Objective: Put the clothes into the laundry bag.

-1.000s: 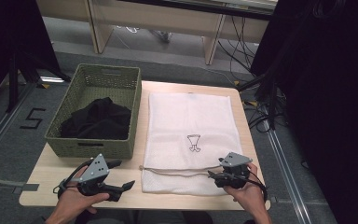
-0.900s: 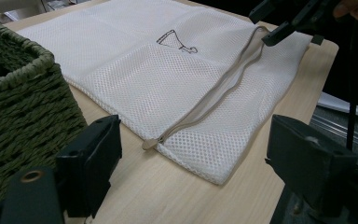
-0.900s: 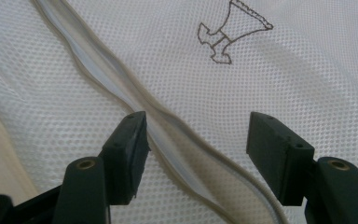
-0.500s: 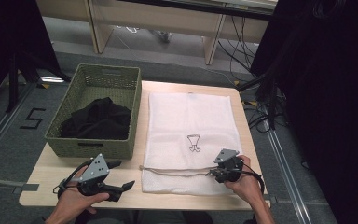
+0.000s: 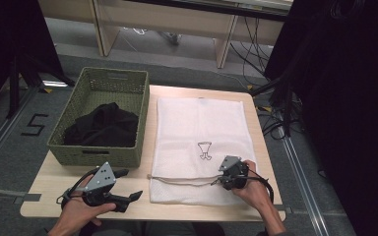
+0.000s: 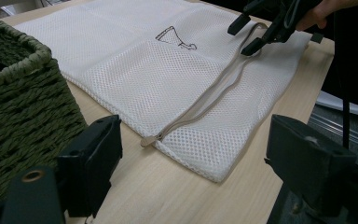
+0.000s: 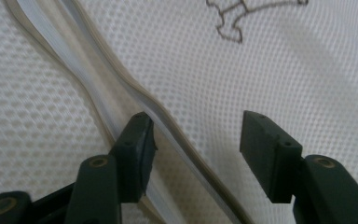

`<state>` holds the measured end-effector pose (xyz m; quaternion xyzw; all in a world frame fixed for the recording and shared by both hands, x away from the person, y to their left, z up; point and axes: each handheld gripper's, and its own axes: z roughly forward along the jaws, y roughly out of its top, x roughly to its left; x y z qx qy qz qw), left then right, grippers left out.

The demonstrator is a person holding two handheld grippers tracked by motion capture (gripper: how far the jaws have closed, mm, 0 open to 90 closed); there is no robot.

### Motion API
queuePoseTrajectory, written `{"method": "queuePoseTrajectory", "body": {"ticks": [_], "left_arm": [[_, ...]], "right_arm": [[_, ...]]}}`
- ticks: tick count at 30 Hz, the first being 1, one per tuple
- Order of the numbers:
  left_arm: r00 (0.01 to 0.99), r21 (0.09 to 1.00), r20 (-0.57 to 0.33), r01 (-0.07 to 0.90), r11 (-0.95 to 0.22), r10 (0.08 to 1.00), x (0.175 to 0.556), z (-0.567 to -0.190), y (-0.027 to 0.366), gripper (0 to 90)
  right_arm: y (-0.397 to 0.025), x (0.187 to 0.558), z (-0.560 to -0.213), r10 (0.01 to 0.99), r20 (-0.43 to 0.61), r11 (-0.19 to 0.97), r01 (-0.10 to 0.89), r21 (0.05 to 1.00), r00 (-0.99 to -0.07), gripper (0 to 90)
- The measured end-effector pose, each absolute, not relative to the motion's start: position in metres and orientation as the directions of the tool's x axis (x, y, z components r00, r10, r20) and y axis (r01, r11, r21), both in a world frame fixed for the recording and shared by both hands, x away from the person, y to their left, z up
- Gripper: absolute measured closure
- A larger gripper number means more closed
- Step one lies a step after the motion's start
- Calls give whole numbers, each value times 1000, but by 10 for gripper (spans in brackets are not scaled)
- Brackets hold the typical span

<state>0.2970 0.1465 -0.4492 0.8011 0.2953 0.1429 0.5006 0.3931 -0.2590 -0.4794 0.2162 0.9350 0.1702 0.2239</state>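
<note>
Bag: white mesh bag (image 5: 202, 142) flat at table centre, zipper (image 5: 182, 179) near its lower edge.
Right gripper (image 5: 225, 181): jaws spread, one jaw at zipper's right end.
Left gripper (image 5: 130, 185): lower left, jaws apart, empty.

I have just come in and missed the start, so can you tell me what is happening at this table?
A person holds a gripper in each hand at a wooden table. The right gripper is open, its jaws down at the zipper of a white mesh laundry bag lying flat. The left gripper is open too, over bare table, holding nothing. A green woven basket beside the bag holds black clothing.
</note>
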Motion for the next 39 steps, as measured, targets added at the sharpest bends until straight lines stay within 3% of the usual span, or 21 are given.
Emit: {"method": "queuePoseTrajectory", "body": {"ticks": [4,10,15,18,23,29,39], "left_arm": [[785,886,-68,331,-325,616,297,-450,146,181],[784,888,-67,330,-321,618,297,-449,146,183],[785,887,-67,330,-324,616,298,-449,147,184],[784,888,-63,327,-324,618,297,-449,147,185],[783,888,-65,328,-322,618,297,-449,147,187],[780,888,-59,326,-324,623,298,-449,146,187],[770,888,-43,321,-328,637,299,-446,149,187]], "right_arm": [[-251,393,-472,458,-339,839,274,470,-822,561],[-243,399,-469,429,-337,846,243,474,-838,640],[-234,401,-466,437,-311,832,248,497,-844,682],[-234,404,-463,436,-293,817,238,525,-851,793],[-238,408,-457,462,-267,789,254,560,-845,855],[-239,415,-439,516,-261,729,259,634,-816,860],[-233,425,-422,550,-240,695,278,663,-800,860]]}}
